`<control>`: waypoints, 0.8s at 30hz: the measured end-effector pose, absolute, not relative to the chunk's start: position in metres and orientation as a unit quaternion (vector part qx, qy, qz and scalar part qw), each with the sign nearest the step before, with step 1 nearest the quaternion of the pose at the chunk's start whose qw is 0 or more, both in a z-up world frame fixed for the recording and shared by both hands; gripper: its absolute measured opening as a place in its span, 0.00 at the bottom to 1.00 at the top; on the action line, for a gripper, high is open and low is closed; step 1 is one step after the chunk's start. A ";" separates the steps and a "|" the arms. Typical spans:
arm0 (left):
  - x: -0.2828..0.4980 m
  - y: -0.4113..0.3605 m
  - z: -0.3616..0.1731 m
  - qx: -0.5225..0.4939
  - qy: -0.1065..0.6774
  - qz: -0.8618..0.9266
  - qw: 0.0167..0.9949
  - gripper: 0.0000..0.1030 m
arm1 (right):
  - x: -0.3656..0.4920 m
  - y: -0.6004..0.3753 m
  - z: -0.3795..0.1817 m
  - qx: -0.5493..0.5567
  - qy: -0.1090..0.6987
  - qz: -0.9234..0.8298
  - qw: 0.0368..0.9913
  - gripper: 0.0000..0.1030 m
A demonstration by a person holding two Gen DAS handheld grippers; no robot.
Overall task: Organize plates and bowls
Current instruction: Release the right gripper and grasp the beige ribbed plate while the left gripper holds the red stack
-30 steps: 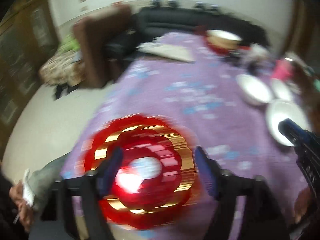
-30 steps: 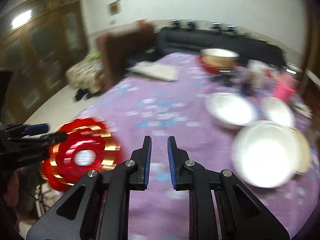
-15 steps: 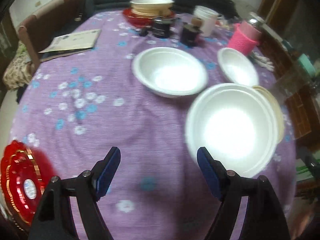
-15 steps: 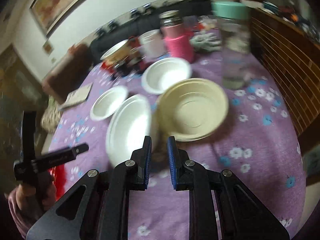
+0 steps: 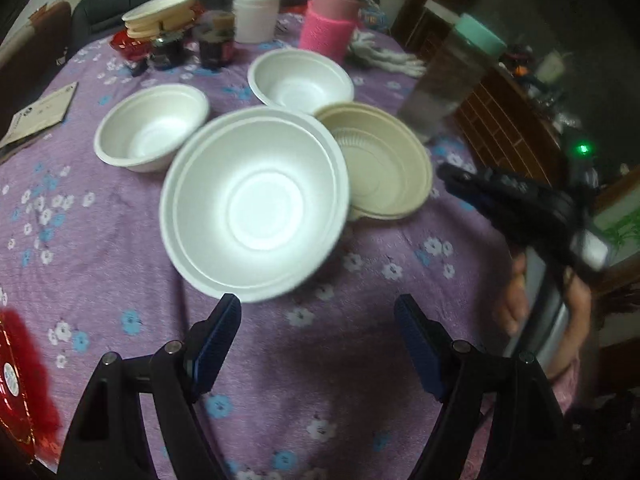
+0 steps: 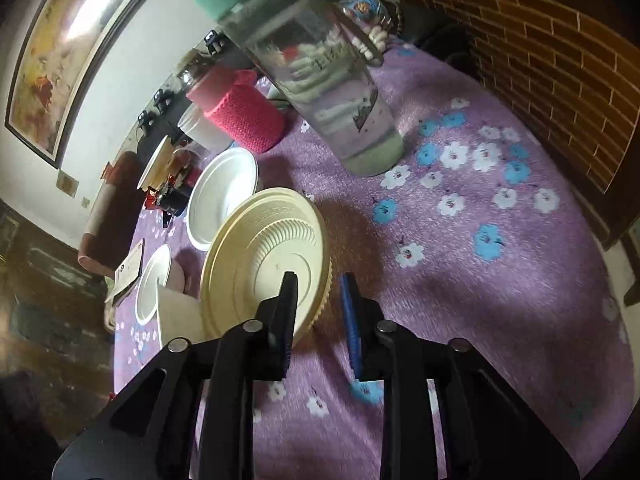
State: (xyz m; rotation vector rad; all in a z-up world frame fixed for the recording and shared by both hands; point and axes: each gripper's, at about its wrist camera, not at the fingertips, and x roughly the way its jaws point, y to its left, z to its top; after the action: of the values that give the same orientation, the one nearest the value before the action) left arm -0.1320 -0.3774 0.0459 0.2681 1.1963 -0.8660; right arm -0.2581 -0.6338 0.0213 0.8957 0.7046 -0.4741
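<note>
Cream bowl [image 6: 264, 264] lies on the purple tablecloth [image 6: 500, 280], its rim between the parted, not yet closed fingers of the right gripper [image 6: 318, 312], which is nearer. Large white bowl [image 5: 256, 204] overlaps its left side, ahead of the wide-open, empty left gripper [image 5: 318, 340]; a tall jar [image 6: 320, 80] stands behind, apart.

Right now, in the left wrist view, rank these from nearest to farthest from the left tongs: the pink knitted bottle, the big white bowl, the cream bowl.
1. big white bowl: just ahead of the left tongs, slightly left.
2. cream bowl: behind it, to the right, partly overlapped by its rim.
3. pink knitted bottle: at the table's far side.
</note>
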 end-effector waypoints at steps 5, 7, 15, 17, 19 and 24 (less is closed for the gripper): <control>-0.126 -0.374 0.040 0.111 0.551 -0.366 0.741 0.77 | -0.230 -0.639 0.010 0.407 0.370 -0.238 0.800 0.21; -0.125 -0.370 0.039 0.108 0.552 -0.361 0.744 0.77 | -0.222 -0.640 0.005 0.405 0.379 -0.243 0.796 0.20; -0.120 -0.358 0.032 0.097 0.564 -0.346 0.743 0.77 | -0.233 -0.637 -0.002 0.432 0.371 -0.249 0.783 0.07; -0.122 -0.353 0.030 0.097 0.565 -0.344 0.744 0.77 | -0.245 -0.632 0.009 0.416 0.370 -0.253 0.791 0.07; -0.124 -0.348 0.026 0.092 0.568 -0.344 0.742 0.77 | -0.260 -0.626 0.018 0.399 0.373 -0.264 0.795 0.07; -0.139 -0.345 0.013 0.105 0.579 -0.356 0.726 0.77 | -0.315 -0.602 0.032 0.374 0.392 -0.260 0.799 0.07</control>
State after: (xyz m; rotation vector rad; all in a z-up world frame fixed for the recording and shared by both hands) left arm -0.1386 -0.3445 0.0129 0.2313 1.2769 -0.7840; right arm -0.3150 -0.6022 0.0319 0.8021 0.8411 -0.5570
